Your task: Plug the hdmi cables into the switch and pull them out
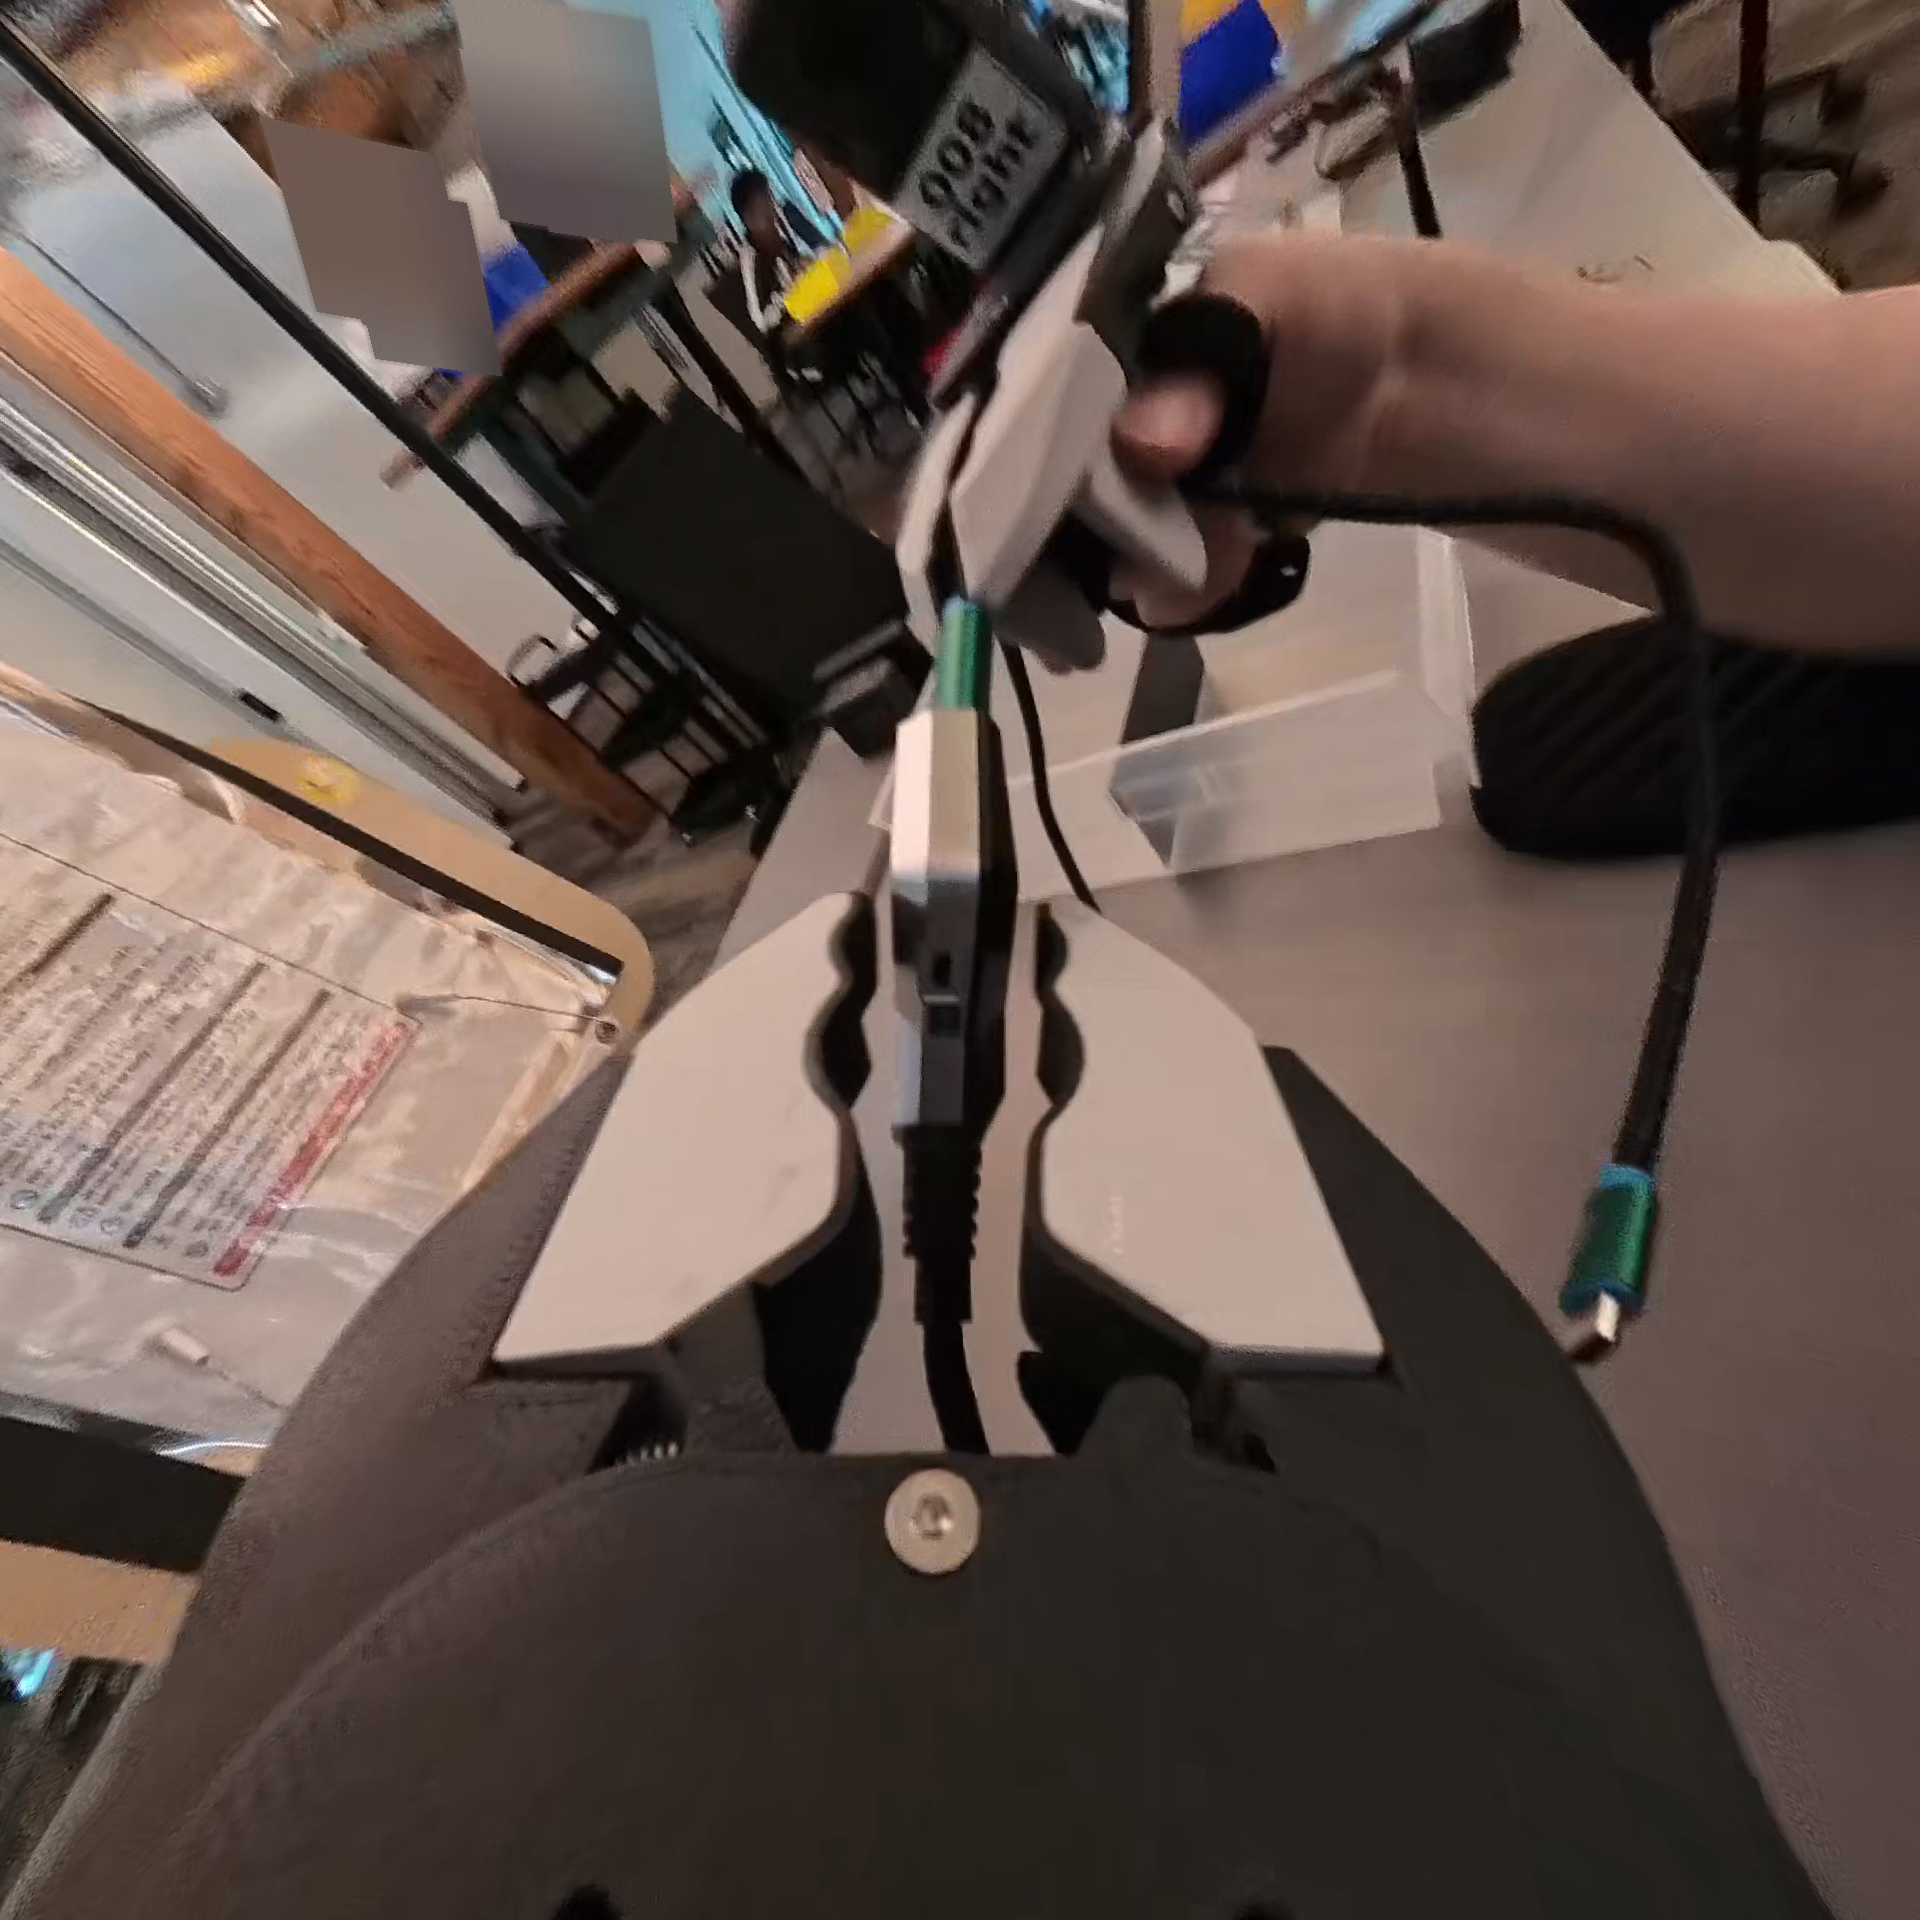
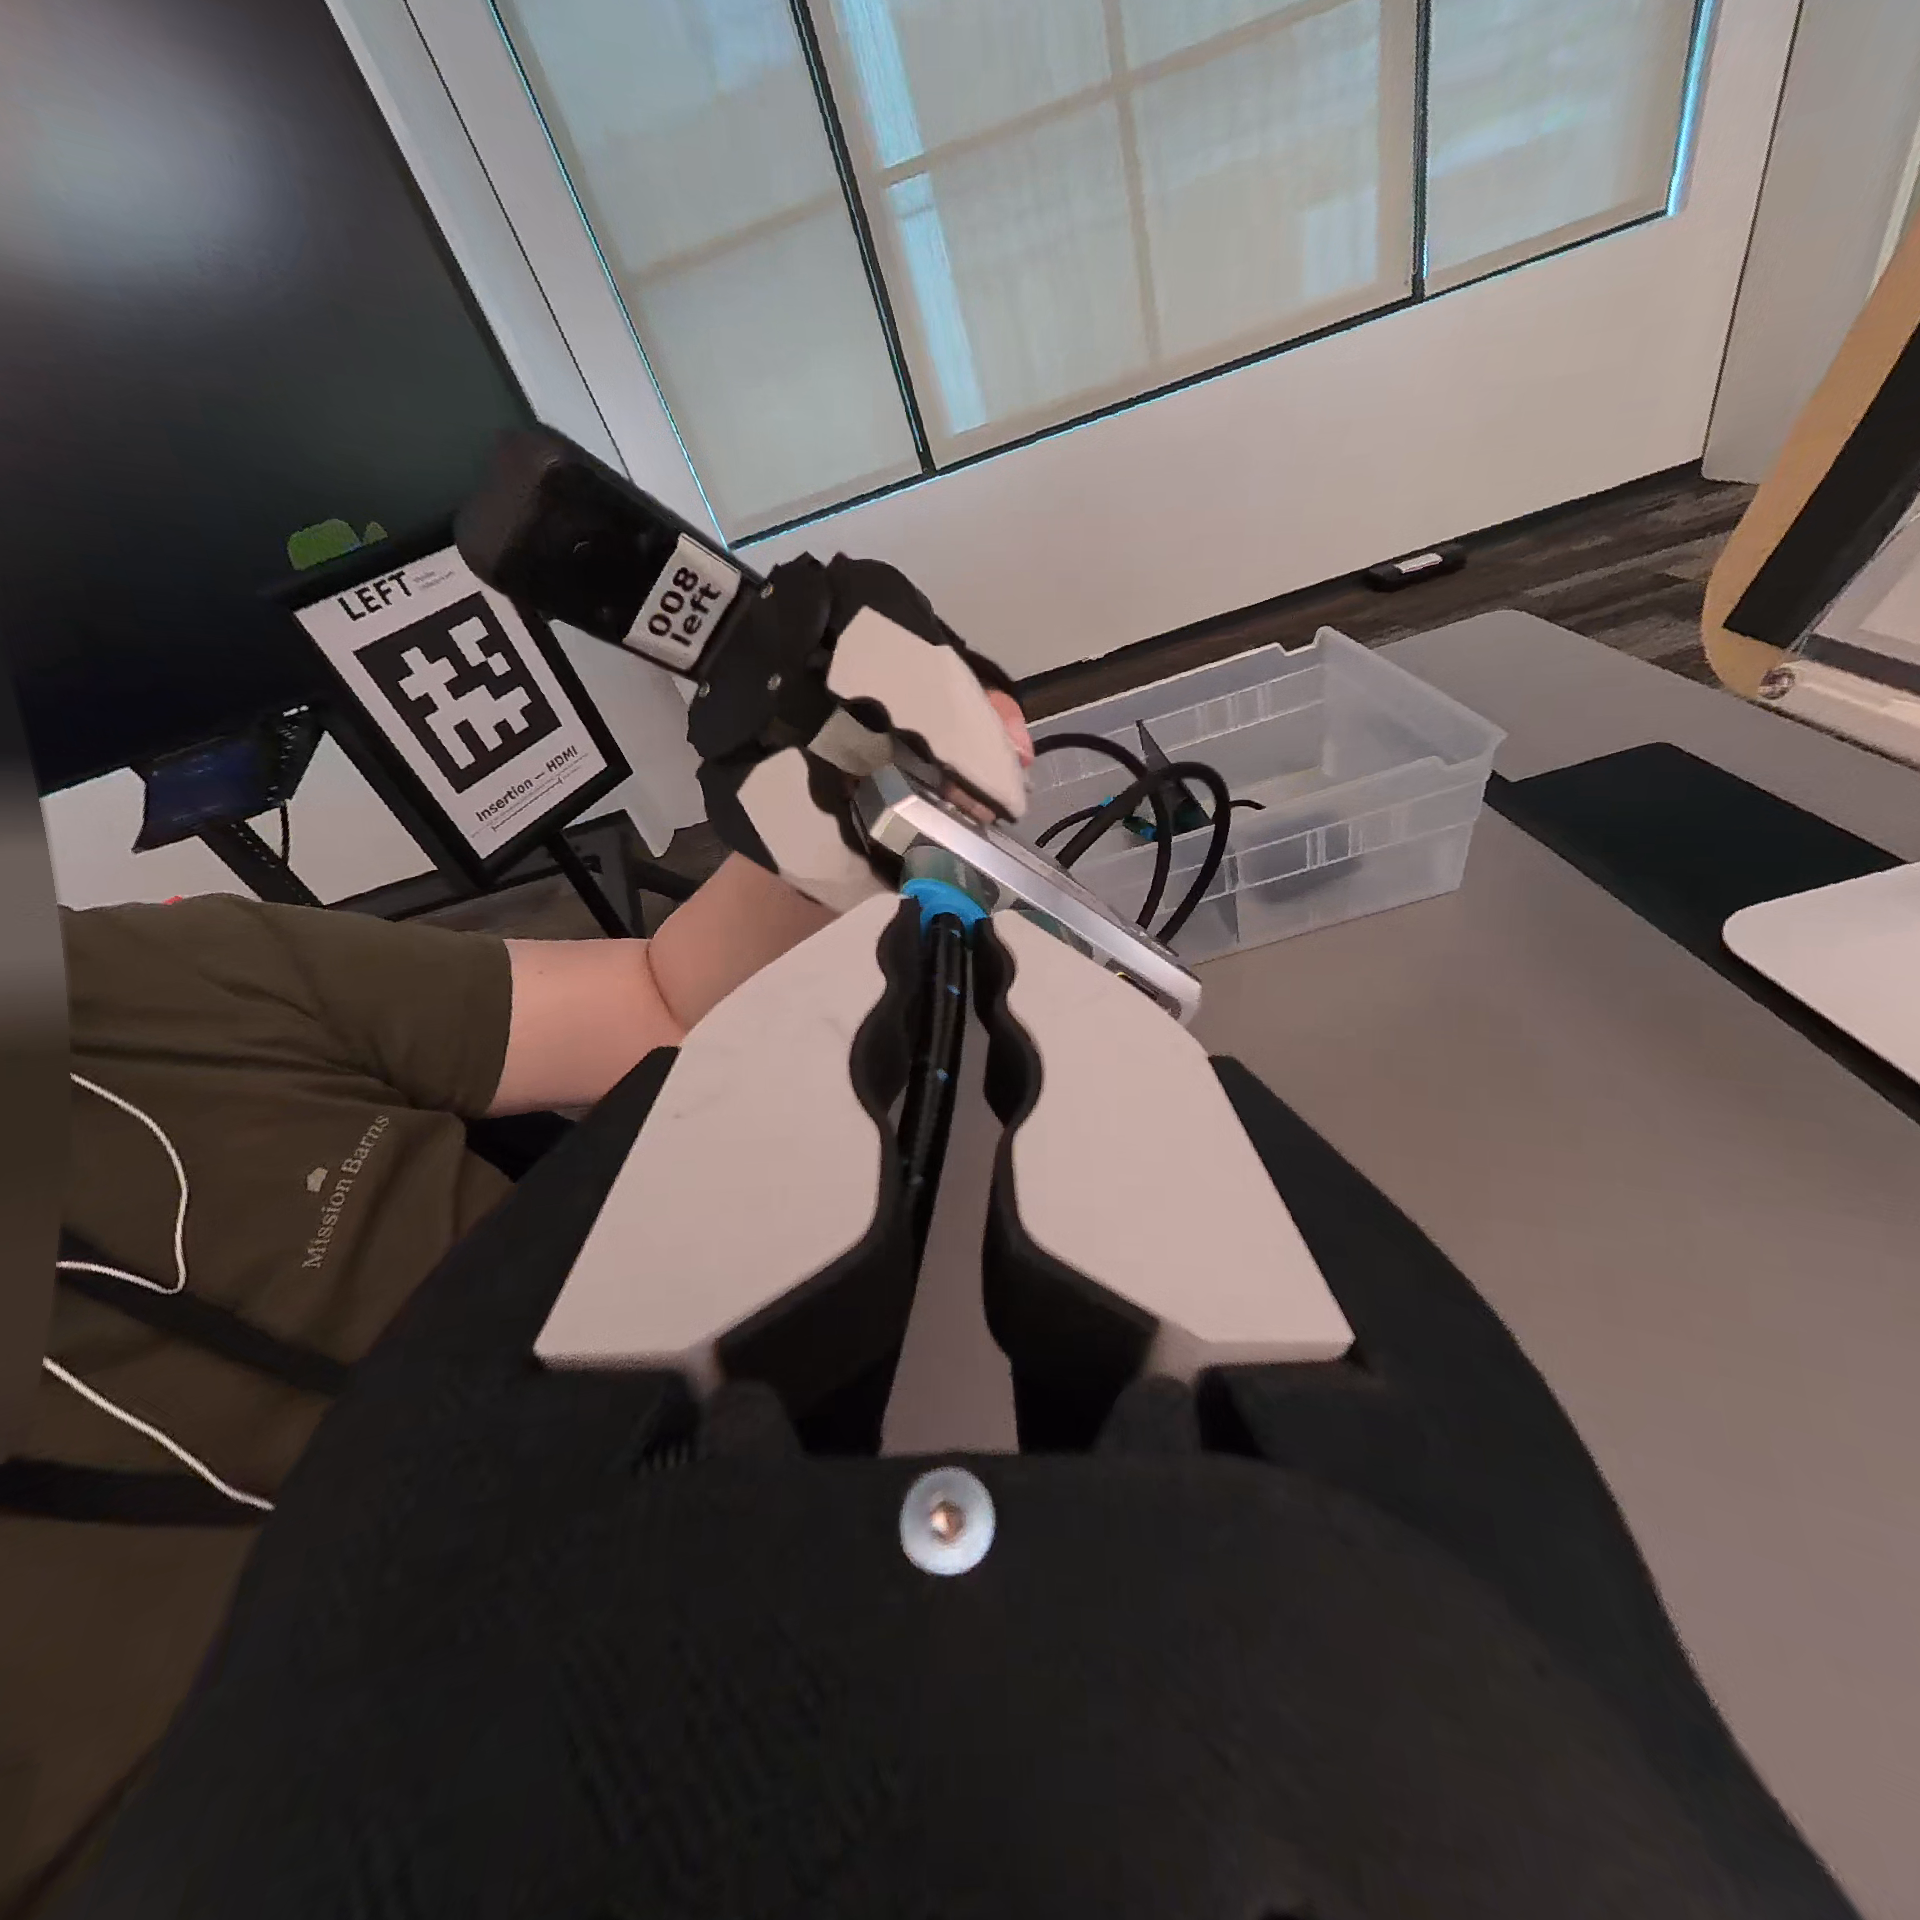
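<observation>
Nearest the lens in the left wrist view, the left gripper [image 1: 940,997] fills the lower half of the frame, its two fingers around the switch [image 1: 940,831], a slim silver box standing on edge at frame centre. A narrow gap shows on each side of the switch here; in the right wrist view that gripper [image 2: 914,790] pinches the switch [image 2: 1039,883] at its upper-left end, left of centre. A black cable [image 1: 940,1299] runs from the switch's near end back between the fingers.

The right gripper [image 2: 940,935] takes up the lower half of its own view, fingers pressed onto a black hdmi cable [image 2: 935,1039] just behind its blue-collared plug [image 2: 935,894], which meets the switch's edge. Seen from the left wrist, that gripper [image 1: 966,603] comes from the upper centre, with the green plug [image 1: 964,665] touching the switch's far end.

A clear bin [image 2: 1351,748] holding coiled cables sits on the grey table [image 2: 1455,1143] right of centre. The cable's loose green plug [image 1: 1605,1257] hangs at lower right.
</observation>
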The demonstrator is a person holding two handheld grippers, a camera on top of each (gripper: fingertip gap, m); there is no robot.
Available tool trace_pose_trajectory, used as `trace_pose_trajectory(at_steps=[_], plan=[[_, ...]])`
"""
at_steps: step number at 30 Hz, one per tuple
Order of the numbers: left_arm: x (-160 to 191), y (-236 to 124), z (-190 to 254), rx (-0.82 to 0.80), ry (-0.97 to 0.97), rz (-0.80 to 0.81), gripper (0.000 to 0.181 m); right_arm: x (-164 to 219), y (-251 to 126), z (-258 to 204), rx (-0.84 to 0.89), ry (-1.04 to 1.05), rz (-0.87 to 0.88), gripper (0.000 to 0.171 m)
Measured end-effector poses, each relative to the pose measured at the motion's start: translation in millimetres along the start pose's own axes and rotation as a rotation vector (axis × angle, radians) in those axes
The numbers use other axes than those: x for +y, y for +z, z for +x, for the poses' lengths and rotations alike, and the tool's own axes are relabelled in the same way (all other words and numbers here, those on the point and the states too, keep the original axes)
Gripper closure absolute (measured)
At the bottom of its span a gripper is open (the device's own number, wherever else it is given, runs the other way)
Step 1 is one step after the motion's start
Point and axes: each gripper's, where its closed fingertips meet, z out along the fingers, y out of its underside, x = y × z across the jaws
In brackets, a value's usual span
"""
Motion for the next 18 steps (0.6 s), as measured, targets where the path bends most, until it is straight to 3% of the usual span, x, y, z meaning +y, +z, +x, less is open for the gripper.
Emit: trace_pose_trajectory(at_steps=[5,18], plan=[[1,7,-8,-0.086,0.04,0.003,0.159,0,-2,7,0.02,0.026,0.014,0.161],[24,19,-1,-0.054,0.063,-0.139,0.16,20,-2,23,0.042,0.136,-0.06,0.16]])
